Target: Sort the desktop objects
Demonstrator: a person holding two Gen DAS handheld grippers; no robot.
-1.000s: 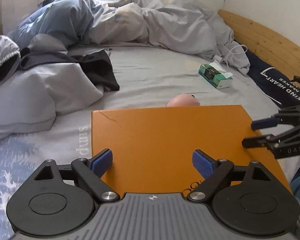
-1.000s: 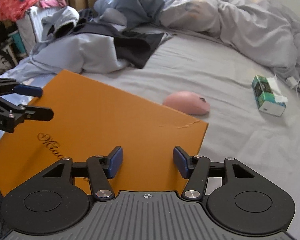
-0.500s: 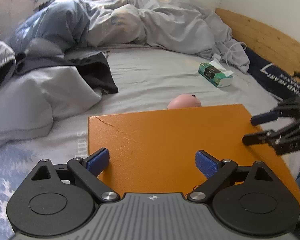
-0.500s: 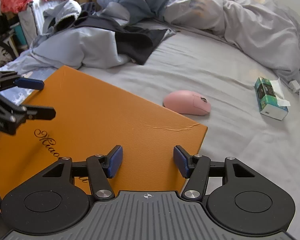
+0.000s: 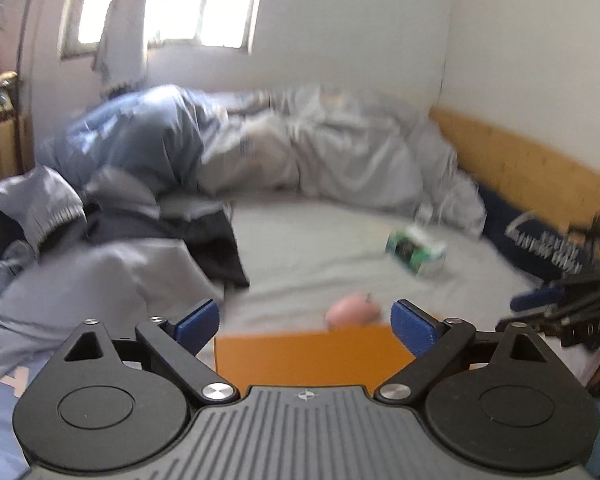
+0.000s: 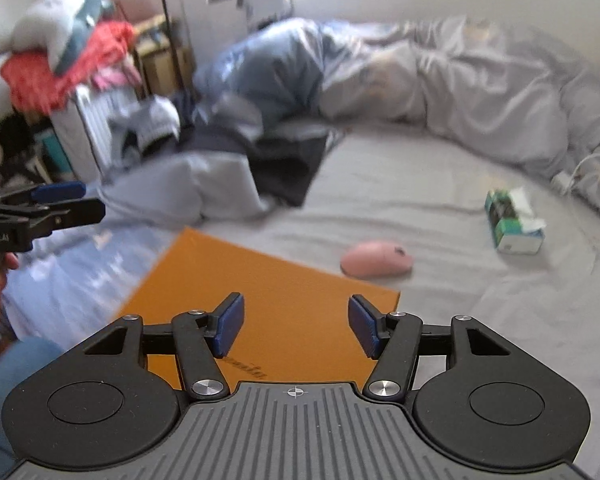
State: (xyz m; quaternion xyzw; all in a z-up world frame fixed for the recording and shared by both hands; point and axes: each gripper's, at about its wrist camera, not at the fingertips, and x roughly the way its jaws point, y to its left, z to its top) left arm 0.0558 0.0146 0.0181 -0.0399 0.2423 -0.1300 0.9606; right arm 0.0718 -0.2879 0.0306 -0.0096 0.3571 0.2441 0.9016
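A flat orange box lies on the bed at the near edge; it also shows in the left wrist view. A pink mouse lies on the sheet just beyond the box's far corner, and shows in the left wrist view. A green and white tissue pack lies farther right, also in the left wrist view. My left gripper is open and empty above the box's near side. My right gripper is open and empty over the box. Each gripper shows in the other's view, left and right.
A rumpled grey duvet and blue and dark clothes cover the far and left part of the bed. A white cable lies at the right. A wooden bed rail and dark pillow run along the right wall. Piled clothes stand at left.
Both grippers have lifted and tilted up, so the box sits lower in both views and the wall and window show. Both stay open. Nothing on the bed has moved.
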